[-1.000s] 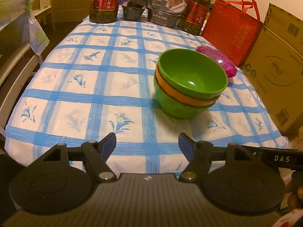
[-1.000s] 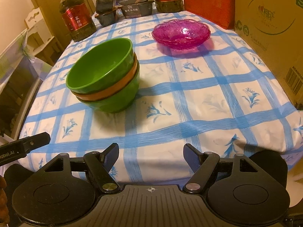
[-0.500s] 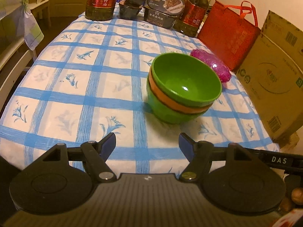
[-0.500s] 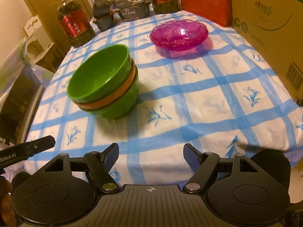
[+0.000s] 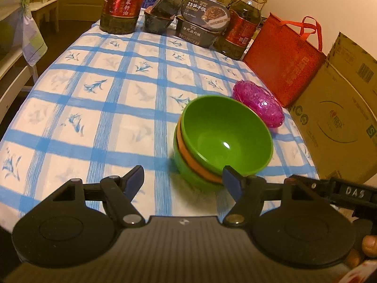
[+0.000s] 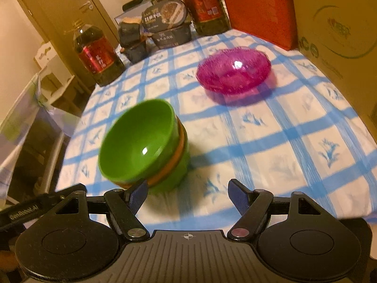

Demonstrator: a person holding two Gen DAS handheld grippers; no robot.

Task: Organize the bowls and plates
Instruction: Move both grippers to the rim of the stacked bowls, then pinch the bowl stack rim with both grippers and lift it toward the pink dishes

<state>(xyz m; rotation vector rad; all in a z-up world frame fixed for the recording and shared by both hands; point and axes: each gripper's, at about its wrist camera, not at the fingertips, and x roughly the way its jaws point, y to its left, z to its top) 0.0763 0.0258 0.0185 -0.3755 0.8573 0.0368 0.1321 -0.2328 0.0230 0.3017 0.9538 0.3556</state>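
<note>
Left tool body: your left black two-finger gripper [image 5: 183, 179] has a ribbed dark-grey housing with a small white mark at its front centre.
Left discs: two round matte-black plates with a shallow circle pressed in flank that housing.
Left fingers: black angled arms end in blue ribbed pads [image 5: 136, 178]; a silver screw sits at each pivot.
Right tool body: your right black two-finger gripper [image 6: 187, 193] is built alike, with a white crosshair mark on its housing.
Right pivots: one screw looks silver, the other reddish.
Lettering: white "DAS" shows on its black side bar in the left view.
</note>
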